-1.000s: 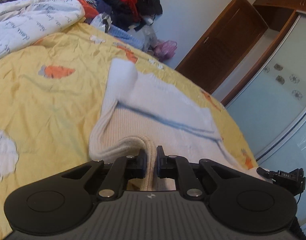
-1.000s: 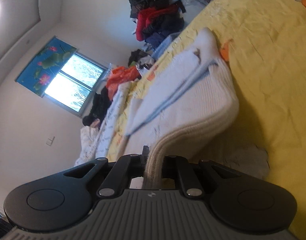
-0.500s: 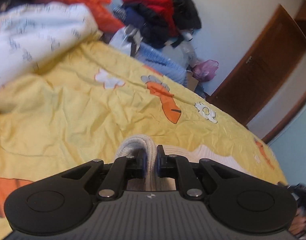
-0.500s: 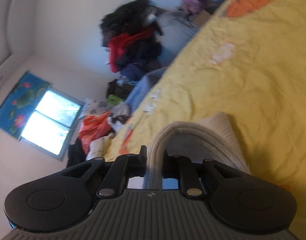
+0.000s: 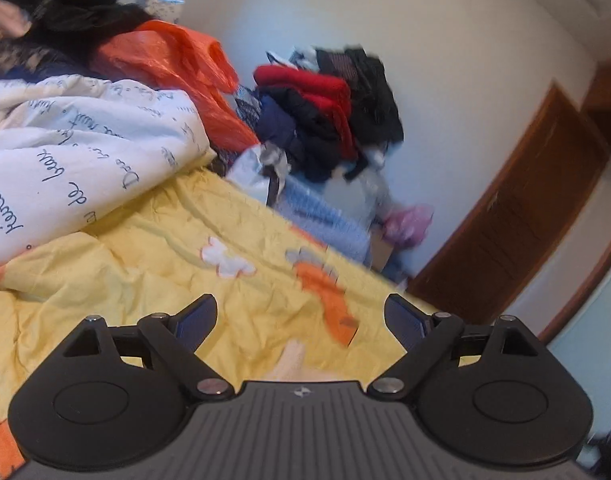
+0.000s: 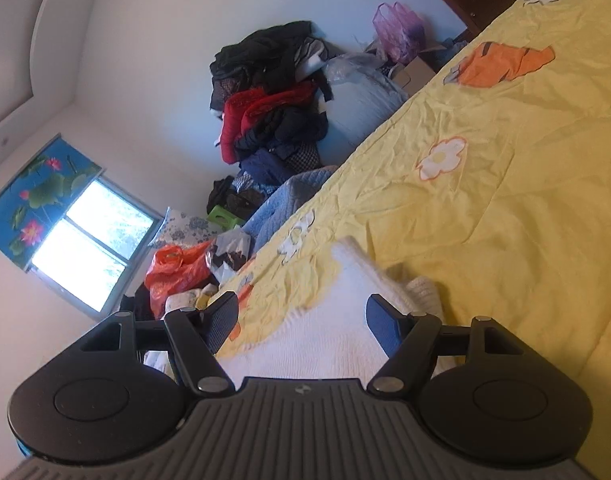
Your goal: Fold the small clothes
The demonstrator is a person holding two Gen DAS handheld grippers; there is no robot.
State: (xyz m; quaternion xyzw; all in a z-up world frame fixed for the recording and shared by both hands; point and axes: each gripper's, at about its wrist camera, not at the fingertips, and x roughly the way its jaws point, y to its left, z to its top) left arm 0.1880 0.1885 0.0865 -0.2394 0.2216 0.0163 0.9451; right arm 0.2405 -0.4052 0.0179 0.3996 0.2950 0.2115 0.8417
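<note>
My left gripper (image 5: 301, 316) is opening wide, pads clear of the cream sweater (image 5: 291, 364) lying on the yellow sheet (image 5: 145, 272) just below it. My right gripper (image 6: 301, 320) is opening too, jaws straddling the sweater (image 6: 325, 336) without pressing it.

Yellow bed sheet (image 6: 525, 216) (carrot print) under cream sweater (image 6: 329, 344), white quilt (image 5: 73, 160)

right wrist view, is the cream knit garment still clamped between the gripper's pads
No: the right gripper is opening, its pads standing apart on either side of the cream knit garment, which lies on the yellow bedspread.
</note>
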